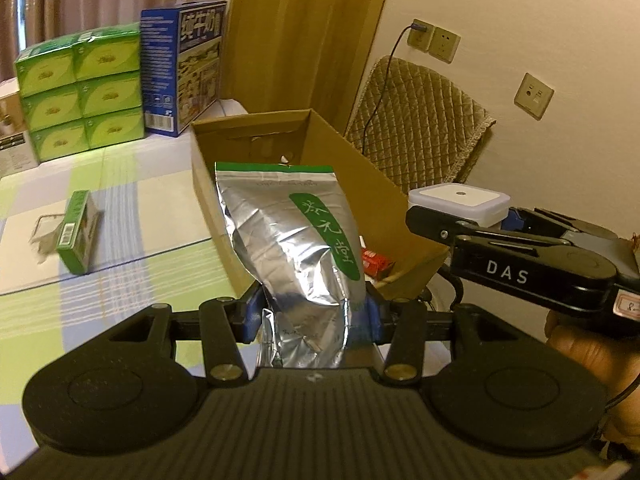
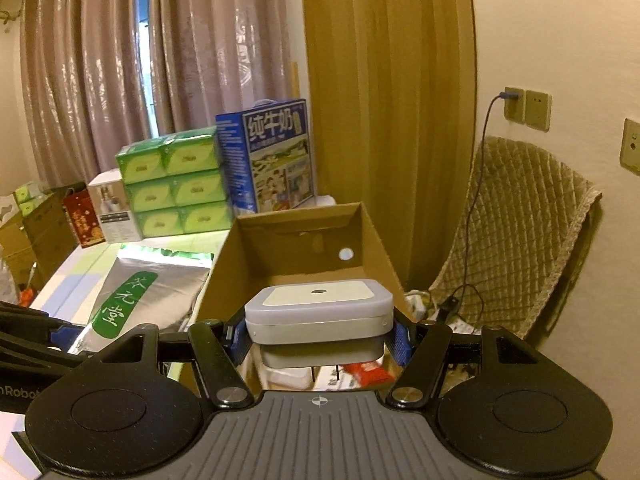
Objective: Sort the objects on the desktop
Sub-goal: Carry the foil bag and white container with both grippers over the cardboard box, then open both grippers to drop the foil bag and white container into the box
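Cardboard box (image 2: 372, 240) with red packet (image 2: 368, 372) inside; left jaws pinching foil pouch (image 1: 296, 248), right jaws white container (image 2: 318, 312).

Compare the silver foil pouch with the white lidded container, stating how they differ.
The silver foil pouch is crinkled, shiny and soft, with a green label; the white lidded container is rigid, matte and plain. The pouch stands tall and upright, the container lies flat and squat. Shared: each is clamped between a gripper's fingers, near the open cardboard box.
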A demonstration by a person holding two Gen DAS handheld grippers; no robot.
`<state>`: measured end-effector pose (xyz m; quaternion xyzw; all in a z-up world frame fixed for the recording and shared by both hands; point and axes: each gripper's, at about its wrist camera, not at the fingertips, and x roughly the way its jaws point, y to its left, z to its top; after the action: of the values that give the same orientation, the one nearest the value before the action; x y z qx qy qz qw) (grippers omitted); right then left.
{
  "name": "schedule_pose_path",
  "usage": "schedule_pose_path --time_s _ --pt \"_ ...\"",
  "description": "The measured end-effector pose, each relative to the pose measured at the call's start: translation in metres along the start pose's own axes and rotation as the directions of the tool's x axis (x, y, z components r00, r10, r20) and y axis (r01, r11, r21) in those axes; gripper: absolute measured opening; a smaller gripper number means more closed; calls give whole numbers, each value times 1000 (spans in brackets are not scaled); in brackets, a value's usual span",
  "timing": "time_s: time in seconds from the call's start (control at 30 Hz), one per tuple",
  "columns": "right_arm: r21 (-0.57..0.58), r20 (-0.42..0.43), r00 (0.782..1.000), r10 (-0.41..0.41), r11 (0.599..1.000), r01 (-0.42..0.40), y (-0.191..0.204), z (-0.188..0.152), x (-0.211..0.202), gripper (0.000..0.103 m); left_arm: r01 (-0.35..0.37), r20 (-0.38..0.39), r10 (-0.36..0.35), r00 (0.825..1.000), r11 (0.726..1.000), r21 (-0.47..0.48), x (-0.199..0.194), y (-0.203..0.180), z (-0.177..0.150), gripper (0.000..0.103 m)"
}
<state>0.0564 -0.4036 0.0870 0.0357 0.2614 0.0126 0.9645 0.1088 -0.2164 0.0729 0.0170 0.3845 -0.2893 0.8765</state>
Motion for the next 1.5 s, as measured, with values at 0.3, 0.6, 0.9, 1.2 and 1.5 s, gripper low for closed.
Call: schedule_pose_path --time_s 0.3,0.6,0.9,1.2,1.5 --pt "-22 -18 1000 -20 1000 19 -15 8 20 62 17 -8 -17 1000 1000 18 21 -9 19 44" --pt "-50 -39 999 -25 998 23 -21 11 44 62 27 -18 -27 999 999 19 43 -9 36 44" --pt "-55 -59 998 -32 998 29 -29 15 68 62 37 -37 -37 999 999 -4 70 0 46 44" --pt "-49 -62 997 -45 998 42 -40 23 85 62 31 -33 -32 999 999 -22 95 9 63 44" --pt "-46 -78 996 -47 998 44 -42 22 94 62 6 -2 -6 1000 997 -74 110 27 75 44"
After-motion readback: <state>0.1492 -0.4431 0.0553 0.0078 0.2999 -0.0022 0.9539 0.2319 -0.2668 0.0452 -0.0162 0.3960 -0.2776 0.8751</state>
